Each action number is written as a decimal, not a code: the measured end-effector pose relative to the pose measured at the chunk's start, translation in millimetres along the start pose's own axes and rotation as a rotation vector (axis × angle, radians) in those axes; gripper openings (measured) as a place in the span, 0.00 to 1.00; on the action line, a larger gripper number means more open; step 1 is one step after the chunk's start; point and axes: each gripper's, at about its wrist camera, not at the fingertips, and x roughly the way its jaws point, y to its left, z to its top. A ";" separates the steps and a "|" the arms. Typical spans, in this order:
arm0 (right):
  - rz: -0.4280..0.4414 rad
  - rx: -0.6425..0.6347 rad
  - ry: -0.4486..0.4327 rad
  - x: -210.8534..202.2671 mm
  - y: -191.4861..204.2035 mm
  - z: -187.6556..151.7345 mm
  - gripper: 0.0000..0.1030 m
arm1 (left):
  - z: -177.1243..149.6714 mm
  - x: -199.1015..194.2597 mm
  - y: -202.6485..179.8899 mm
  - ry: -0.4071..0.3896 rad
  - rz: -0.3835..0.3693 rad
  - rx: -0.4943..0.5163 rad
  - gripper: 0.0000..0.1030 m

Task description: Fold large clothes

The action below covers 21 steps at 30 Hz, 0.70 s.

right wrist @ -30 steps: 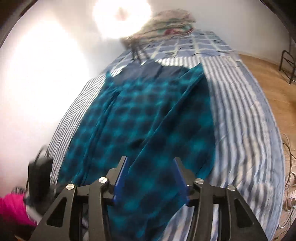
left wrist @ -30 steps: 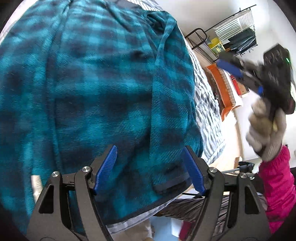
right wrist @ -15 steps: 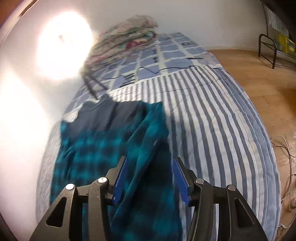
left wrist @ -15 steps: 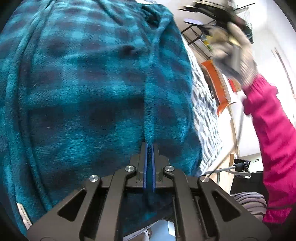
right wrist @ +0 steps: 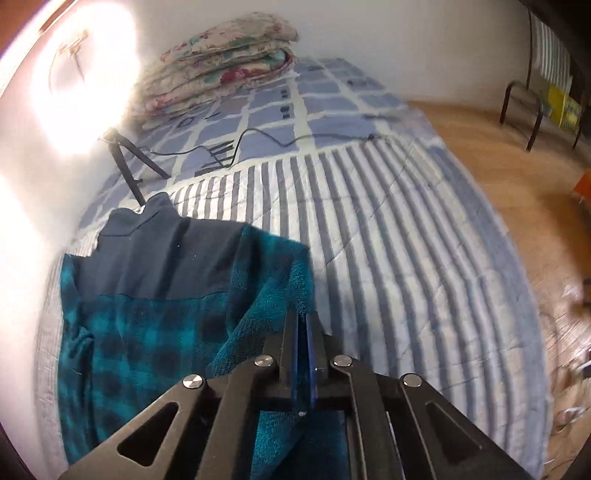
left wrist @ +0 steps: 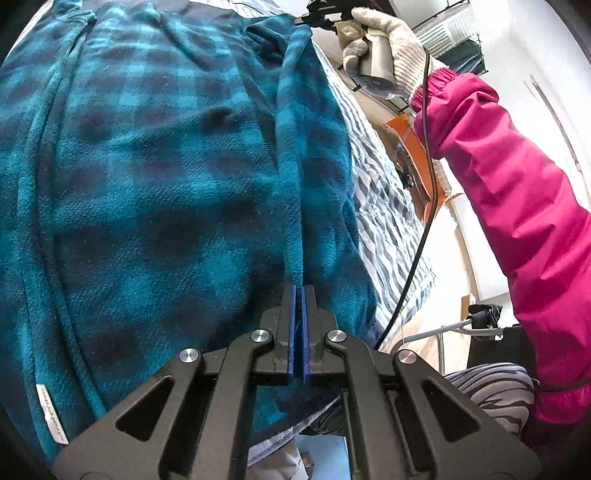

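A large teal and dark plaid fleece garment (left wrist: 155,177) lies spread on the striped bed; it also shows in the right wrist view (right wrist: 147,325) with its dark navy yoke and collar (right wrist: 162,254). My left gripper (left wrist: 297,291) is shut on a raised fold of the fleece near its lower right edge. My right gripper (right wrist: 303,317) is shut on the garment's upper corner edge beside the yoke. In the left wrist view the right gripper (left wrist: 325,20) sits at the far top of the same fold, held by a gloved hand (left wrist: 384,48).
The bed has a grey-and-white striped cover (right wrist: 388,240) and a blue checked sheet (right wrist: 295,96) beyond. A folded floral quilt (right wrist: 221,59) lies at the head. A black tripod (right wrist: 129,166) and a cable (right wrist: 266,140) rest there. Wooden floor (right wrist: 517,155) lies right.
Both grippers have shut on the fleece: the left first, on the fold near the hem, then the right, after moving up the garment to its top corner.
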 end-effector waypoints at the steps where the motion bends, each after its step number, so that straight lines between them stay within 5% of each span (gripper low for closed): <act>1: -0.024 -0.002 -0.020 -7.5 2.0 0.2 0.00 | -0.5 -0.7 -0.7 0.000 -0.004 0.001 0.00; 6: -0.113 -0.093 -0.124 -47.8 32.0 4.3 0.00 | -10.3 -5.5 -8.2 0.008 -0.016 0.026 0.00; 10: -0.070 -0.193 -0.132 -52.7 72.3 5.7 0.00 | -14.6 -7.0 -8.3 0.015 -0.007 0.036 0.00; 21: 0.040 -0.306 0.002 37.1 154.3 -11.9 0.00 | -17.8 -3.3 -1.5 0.026 0.011 -0.001 0.00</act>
